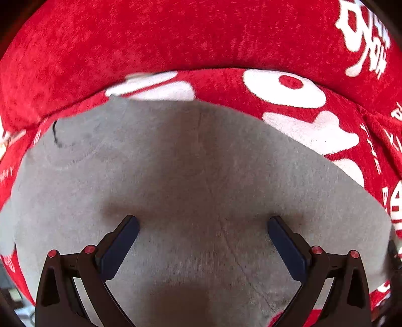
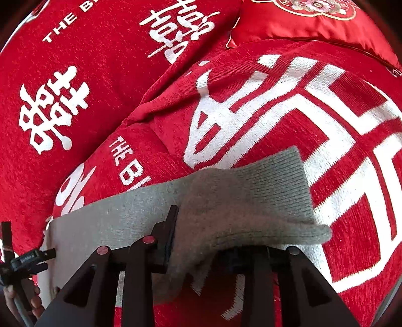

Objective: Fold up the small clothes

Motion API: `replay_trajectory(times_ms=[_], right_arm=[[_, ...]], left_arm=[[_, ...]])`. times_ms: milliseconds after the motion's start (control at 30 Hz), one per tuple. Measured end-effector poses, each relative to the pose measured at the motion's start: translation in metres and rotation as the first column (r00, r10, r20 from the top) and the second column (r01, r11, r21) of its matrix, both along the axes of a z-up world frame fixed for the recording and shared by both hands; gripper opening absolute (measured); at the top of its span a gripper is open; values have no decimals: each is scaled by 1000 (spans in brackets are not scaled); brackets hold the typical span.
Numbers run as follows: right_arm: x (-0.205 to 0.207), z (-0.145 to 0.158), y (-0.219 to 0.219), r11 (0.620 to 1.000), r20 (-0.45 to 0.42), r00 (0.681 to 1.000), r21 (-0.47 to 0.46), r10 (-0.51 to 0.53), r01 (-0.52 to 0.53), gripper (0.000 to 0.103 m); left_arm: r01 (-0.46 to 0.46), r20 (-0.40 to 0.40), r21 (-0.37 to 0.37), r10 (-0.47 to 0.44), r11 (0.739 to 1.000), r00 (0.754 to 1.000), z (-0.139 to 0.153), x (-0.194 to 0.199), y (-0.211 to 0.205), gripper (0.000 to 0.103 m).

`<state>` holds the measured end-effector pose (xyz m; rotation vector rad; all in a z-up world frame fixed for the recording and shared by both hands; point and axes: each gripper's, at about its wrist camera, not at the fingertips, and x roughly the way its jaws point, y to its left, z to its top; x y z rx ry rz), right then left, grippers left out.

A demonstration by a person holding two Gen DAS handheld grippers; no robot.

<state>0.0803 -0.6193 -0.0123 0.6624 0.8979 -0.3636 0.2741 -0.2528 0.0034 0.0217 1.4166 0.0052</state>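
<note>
My right gripper [image 2: 201, 241] pinches the grey garment [image 2: 241, 198] (left gripper [image 1: 203, 226] wide, empty), so I should lift evenly.

A home sofa or bed draped in a red chenille cover [image 2: 75, 75] printed with white double-happiness characters; a satin cushion [image 2: 314, 22] at one o'clock.

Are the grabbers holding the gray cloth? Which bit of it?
The right gripper pinches the gray garment near its ribbed cuff end. The left gripper is open over the cloth, holding nothing.
</note>
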Motion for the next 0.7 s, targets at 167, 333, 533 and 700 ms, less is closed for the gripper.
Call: replay_trajectory(times_ms=[167, 333, 533, 700], right_arm=[[7, 6, 12, 998, -10, 999, -48, 40, -40, 8], [21, 20, 26, 990, -64, 997, -125, 51, -59, 5], [32, 105, 93, 948, 44, 983, -277, 176, -157, 5], [62, 170, 191, 899, 110, 939, -342, 326, -272, 5]], left_arm=[[70, 45, -13, -70, 997, 997, 9, -65, 0, 103], [135, 21, -32, -134, 990, 991, 9, -80, 0, 103], [17, 59, -179, -6, 984, 998, 35, -89, 69, 103], [-121, 78, -208, 140, 971, 987, 42, -105, 174, 103]])
